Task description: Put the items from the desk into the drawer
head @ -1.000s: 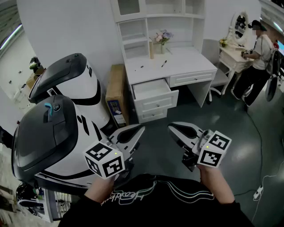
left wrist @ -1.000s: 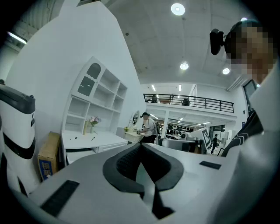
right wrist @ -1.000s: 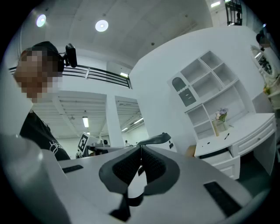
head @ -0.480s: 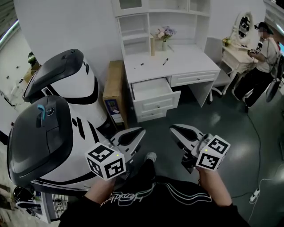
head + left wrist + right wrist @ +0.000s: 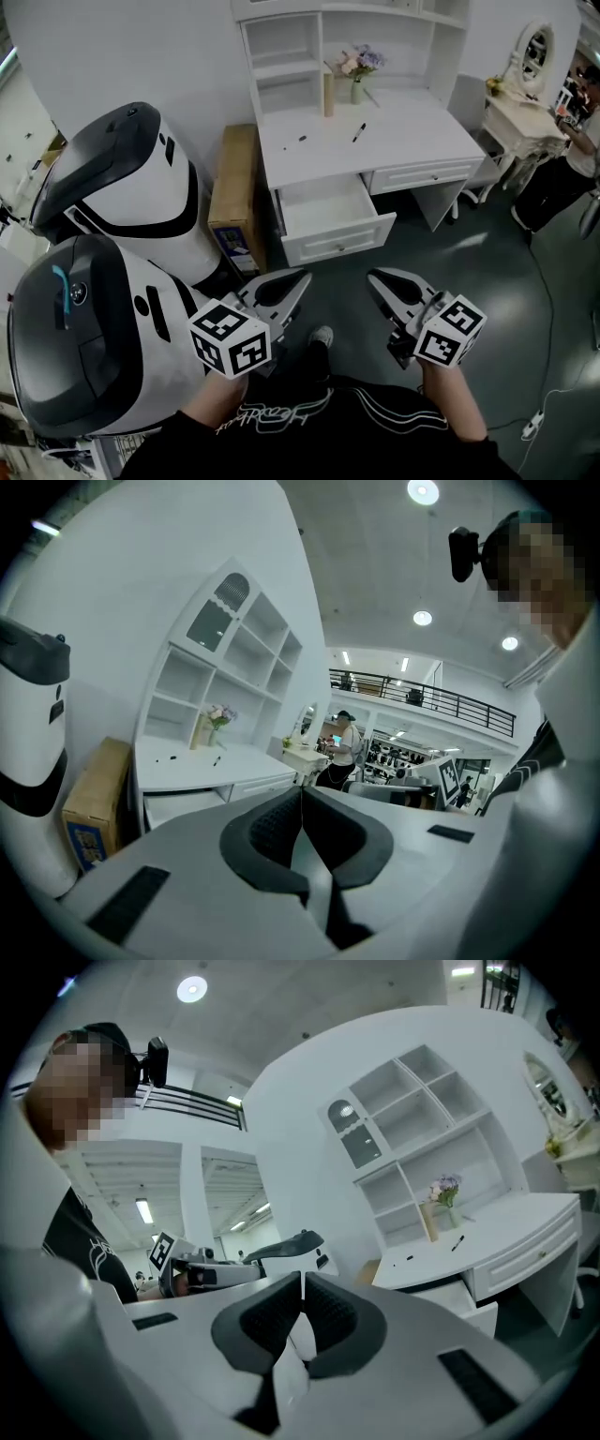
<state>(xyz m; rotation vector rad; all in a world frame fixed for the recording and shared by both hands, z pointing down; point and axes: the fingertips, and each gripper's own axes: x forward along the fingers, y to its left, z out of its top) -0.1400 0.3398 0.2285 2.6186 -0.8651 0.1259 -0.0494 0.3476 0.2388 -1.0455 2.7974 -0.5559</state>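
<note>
The white desk [image 5: 412,127] with its shelf hutch stands ahead of me, its top left drawer [image 5: 330,212] pulled open. A black pen [image 5: 359,132] and two small dark bits [image 5: 302,139] lie on the desktop, far beyond both grippers. A vase of flowers [image 5: 356,70] and a tall wooden block [image 5: 329,94] stand at the back. My left gripper [image 5: 298,278] and right gripper [image 5: 377,278] are held side by side over the dark floor, both shut and empty. The left gripper [image 5: 302,789] faces the desk [image 5: 202,759]. The right gripper [image 5: 302,1277] sees the drawer [image 5: 448,1299] and pen [image 5: 457,1242].
Two big white-and-black machines [image 5: 117,192] [image 5: 80,342] fill the left side. A cardboard box [image 5: 232,192] leans between them and the desk. A vanity table with a mirror [image 5: 527,89] and a person [image 5: 562,173] are at the right. A cable with a power strip [image 5: 534,427] lies on the floor.
The desk and its open drawer have come nearer and lower in the head view. Both grippers stay shut and side by side. The person at the right has slid to the frame's edge.
</note>
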